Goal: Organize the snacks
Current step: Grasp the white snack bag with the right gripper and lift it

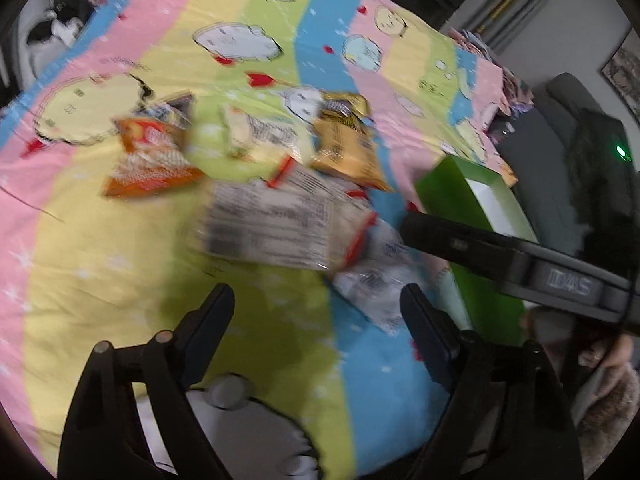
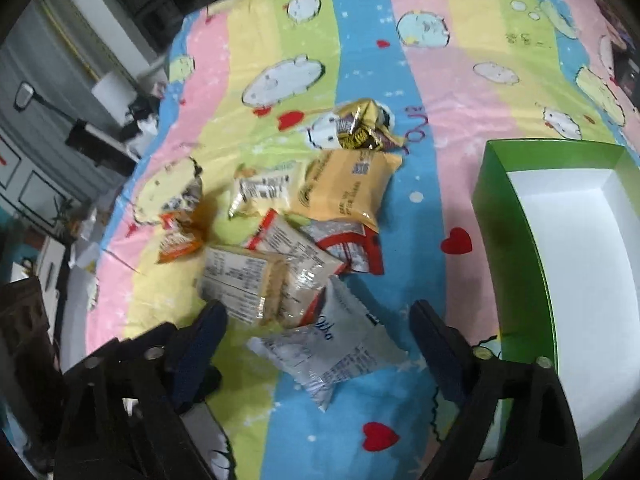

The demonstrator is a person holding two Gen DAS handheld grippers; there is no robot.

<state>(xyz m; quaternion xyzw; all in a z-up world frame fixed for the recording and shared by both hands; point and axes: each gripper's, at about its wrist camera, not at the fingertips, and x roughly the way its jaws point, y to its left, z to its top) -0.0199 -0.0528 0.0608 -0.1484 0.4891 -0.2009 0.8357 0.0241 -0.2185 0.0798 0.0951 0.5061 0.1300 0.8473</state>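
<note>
Several snack packets lie in a loose pile on a striped cartoon bedsheet (image 2: pixel 440 92). Among them are a clear packet with a printed label (image 2: pixel 256 284), a silvery white packet (image 2: pixel 340 352), a yellow packet (image 2: pixel 344 192), an orange packet (image 1: pixel 148 160) and a crumpled gold wrapper (image 2: pixel 360 124). A green box with a white inside (image 2: pixel 516 240) stands open to the right of the pile and looks empty. My right gripper (image 2: pixel 318 320) is open, just above the silvery packet. My left gripper (image 1: pixel 316 300) is open and empty, near the clear packet (image 1: pixel 272 224). The right gripper's body (image 1: pixel 520 260) crosses the left wrist view.
The green box also shows in the left wrist view (image 1: pixel 472 196). Dark furniture and clutter (image 2: pixel 100 136) stand beyond the bed's left edge. A grey sofa (image 1: pixel 560 128) sits past the bed's far right corner. The left wrist view is blurred.
</note>
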